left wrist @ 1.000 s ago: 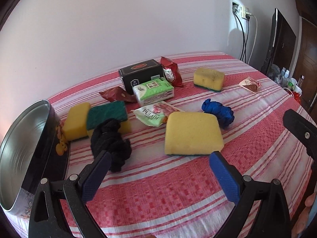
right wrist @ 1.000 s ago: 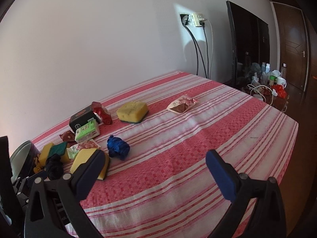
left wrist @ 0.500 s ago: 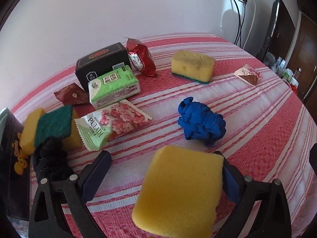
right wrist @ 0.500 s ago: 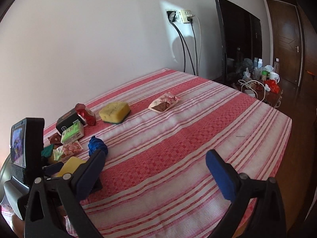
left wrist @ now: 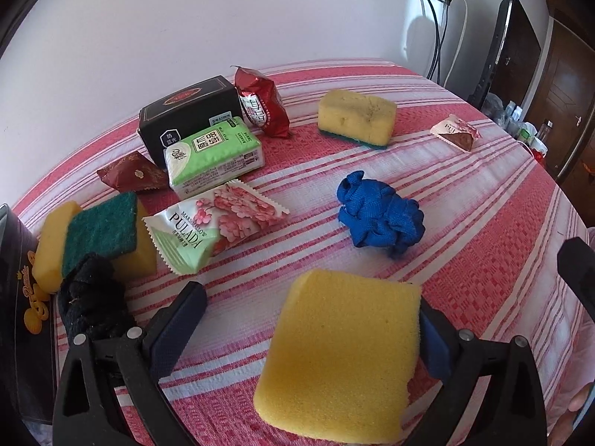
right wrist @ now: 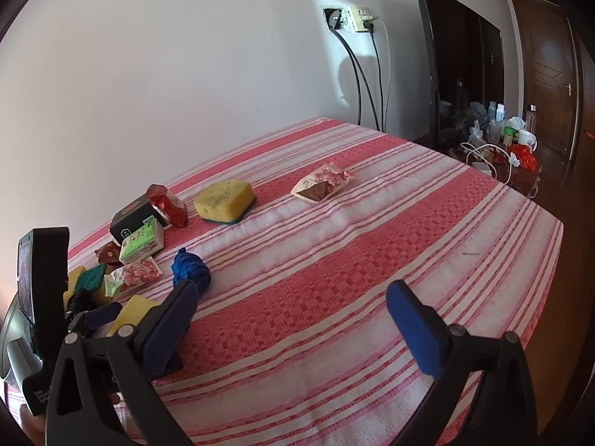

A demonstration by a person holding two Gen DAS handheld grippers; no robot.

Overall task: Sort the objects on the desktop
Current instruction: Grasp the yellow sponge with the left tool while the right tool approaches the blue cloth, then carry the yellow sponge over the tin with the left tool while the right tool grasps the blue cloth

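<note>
My left gripper is open around a large yellow sponge on the red striped cloth; the sponge lies against the right finger, with a gap to the left finger. Beyond it lie a blue scrunchie, a marshmallow packet, a green tissue pack, a black box, a red snack bag, a second yellow sponge and a small packet. My right gripper is open and empty over bare cloth; the left gripper shows at its left.
At the left lie a green-topped sponge, a black scrunchie, a brown wrapper and a dark tin. The table edge drops off on the right. A TV and cluttered stand sit beyond it.
My left gripper moved forward and down until the large yellow sponge came between its fingers. The right gripper shifted slightly and stayed open.
</note>
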